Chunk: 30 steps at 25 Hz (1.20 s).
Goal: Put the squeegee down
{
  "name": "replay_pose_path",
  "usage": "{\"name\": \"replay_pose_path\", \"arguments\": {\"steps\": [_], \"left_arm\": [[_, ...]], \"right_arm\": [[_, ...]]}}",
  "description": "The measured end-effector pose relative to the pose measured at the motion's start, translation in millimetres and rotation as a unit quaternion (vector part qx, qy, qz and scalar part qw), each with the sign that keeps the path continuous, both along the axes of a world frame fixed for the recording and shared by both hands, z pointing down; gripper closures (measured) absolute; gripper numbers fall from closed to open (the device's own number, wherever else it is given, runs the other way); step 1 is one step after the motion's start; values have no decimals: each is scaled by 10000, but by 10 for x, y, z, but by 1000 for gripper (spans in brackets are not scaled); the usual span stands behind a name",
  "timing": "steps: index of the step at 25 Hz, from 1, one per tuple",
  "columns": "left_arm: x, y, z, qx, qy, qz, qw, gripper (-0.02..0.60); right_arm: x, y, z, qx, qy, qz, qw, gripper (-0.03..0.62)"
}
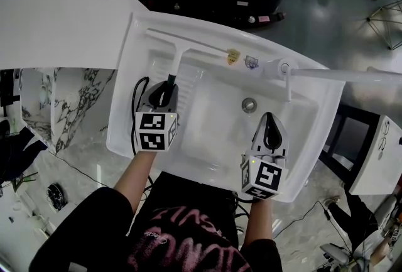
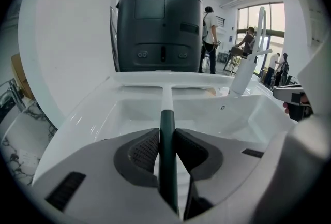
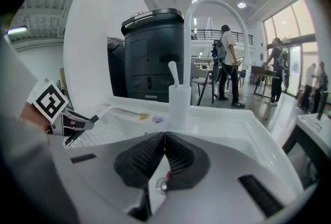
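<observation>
The left gripper (image 2: 166, 135) has its jaws closed on the dark handle of the squeegee (image 2: 166, 101). The squeegee runs straight ahead from the tips, and its white blade sits crosswise at the far ledge of the sink (image 1: 119, 120). The right gripper (image 3: 165, 137) has its jaws pressed together with nothing between them. The tap (image 3: 179, 101) stands just beyond its tips, and the left gripper is off to their left.

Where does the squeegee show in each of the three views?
Head view: squeegee upper left, blade on the back rim of the sink, handle in the left tool.
Left gripper view: squeegee at centre, clamped between the jaws.
Right gripper view: squeegee far left, small.
Shared landmark: the faucet.
</observation>
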<state>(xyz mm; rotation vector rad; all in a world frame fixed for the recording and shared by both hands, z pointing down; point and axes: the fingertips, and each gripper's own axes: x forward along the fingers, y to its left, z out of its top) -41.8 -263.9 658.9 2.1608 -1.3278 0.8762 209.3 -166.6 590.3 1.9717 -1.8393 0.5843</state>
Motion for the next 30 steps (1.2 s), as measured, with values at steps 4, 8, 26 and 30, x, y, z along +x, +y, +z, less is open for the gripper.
{"name": "replay_pose_path", "arguments": {"steps": [4, 8, 26, 30], "left_arm": [[19, -15, 15, 35, -55, 25, 10000, 485], [46, -12, 13, 78, -35, 88, 9999, 483], [-55, 92, -407, 674, 190, 116, 9975, 468], [-133, 154, -558, 877, 250, 73, 9958, 468]], "right_arm": [[13, 5, 12, -7, 18, -27, 10000, 574], [22, 29, 17, -15, 53, -50, 10000, 574], [-156, 156, -153, 185, 30, -183, 9997, 574], [-233, 200, -235, 267, 40, -228, 9994, 574]]}}
